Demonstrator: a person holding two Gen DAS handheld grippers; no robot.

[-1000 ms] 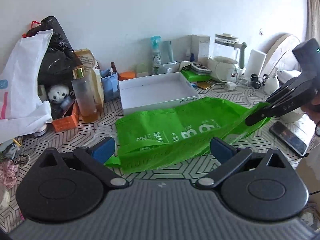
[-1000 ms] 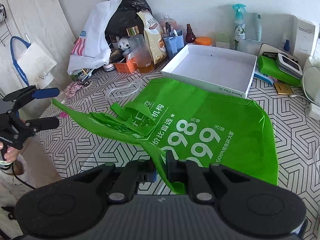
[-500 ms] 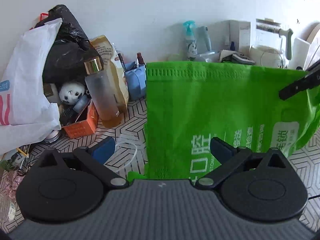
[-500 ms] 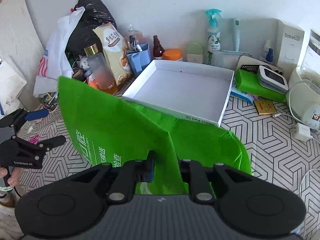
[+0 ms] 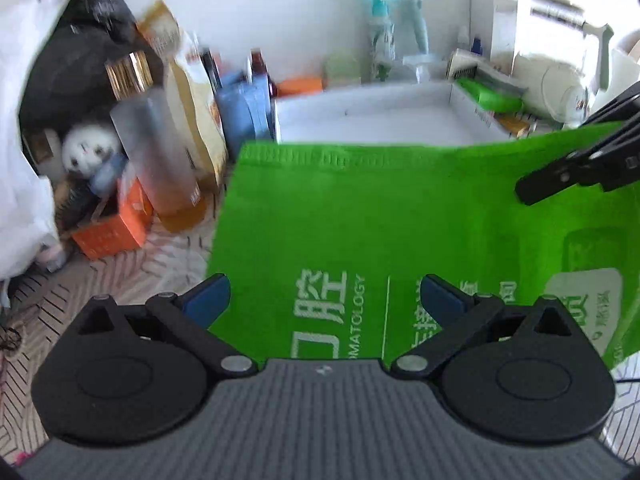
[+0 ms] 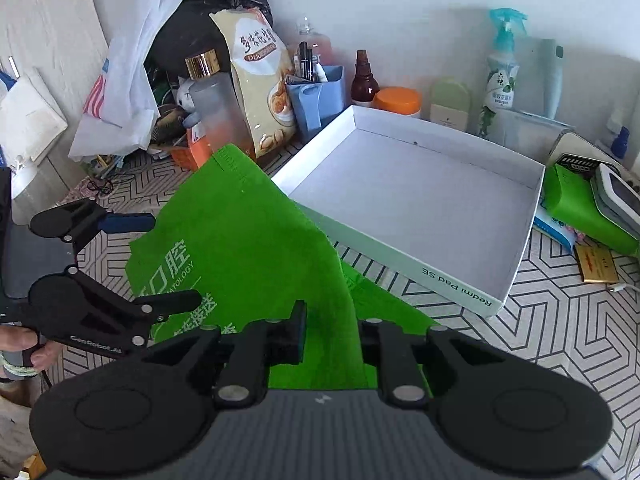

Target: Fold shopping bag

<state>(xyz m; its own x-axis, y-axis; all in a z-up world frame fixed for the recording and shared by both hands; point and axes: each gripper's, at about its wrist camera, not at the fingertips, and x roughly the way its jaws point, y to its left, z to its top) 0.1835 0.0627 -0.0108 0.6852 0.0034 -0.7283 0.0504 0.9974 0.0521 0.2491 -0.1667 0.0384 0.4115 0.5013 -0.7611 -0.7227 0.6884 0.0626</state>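
Note:
A bright green shopping bag (image 5: pixel 380 220) with white print lies on the patterned table, one half raised and folded over the other. In the right wrist view the bag (image 6: pixel 240 240) stands as a slanted flap running up between my right fingers. My right gripper (image 6: pixel 332 330) has its jaws opening; the fabric hangs in the gap and the pads no longer pinch it. That gripper (image 5: pixel 560 160) also shows at the flap's upper right corner. My left gripper (image 5: pixel 324 298) is open, its blue pads (image 5: pixel 208 298) spread above the printed side. From the right it (image 6: pixel 174 260) hovers by the flap's left edge.
A shallow white box lid (image 6: pixel 420 200) sits just behind the bag. Along the wall stand a frosted bottle (image 6: pixel 216 112), snack pouch (image 6: pixel 260 80), blue holder (image 6: pixel 316 96), spray bottle (image 6: pixel 502 68) and plastic bags (image 6: pixel 120 88). A person's hand (image 6: pixel 24 344) grips the left tool.
The right gripper carried the bag's edge up and over, standing the bag up, then parted its jaws. The flap has sunk lower. The left gripper moved in and down over the bag.

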